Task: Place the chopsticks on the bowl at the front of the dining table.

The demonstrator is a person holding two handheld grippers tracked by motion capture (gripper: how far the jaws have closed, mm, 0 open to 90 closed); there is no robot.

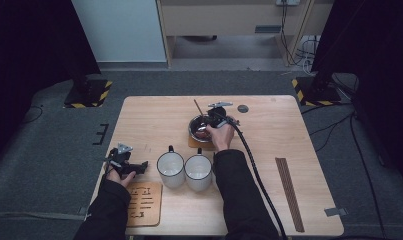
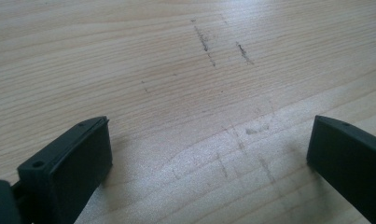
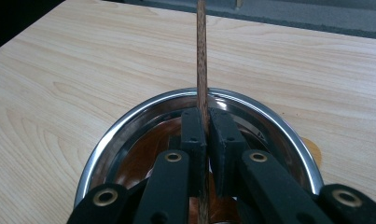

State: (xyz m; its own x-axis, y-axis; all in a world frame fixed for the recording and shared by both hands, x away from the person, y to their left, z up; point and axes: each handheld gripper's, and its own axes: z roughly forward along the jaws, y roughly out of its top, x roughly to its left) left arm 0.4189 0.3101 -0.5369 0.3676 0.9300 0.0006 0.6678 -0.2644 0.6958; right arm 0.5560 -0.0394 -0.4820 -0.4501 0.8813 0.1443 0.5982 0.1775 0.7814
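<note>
Jaws of the right gripper clamp a wooden stick upright over the steel bowl; the left gripper rests open, well apart

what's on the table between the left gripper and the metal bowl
Two white mugs stand side by side between the left gripper and the metal bowl, seen in the high view.

Thin wooden stick upright over steel bowl
</note>
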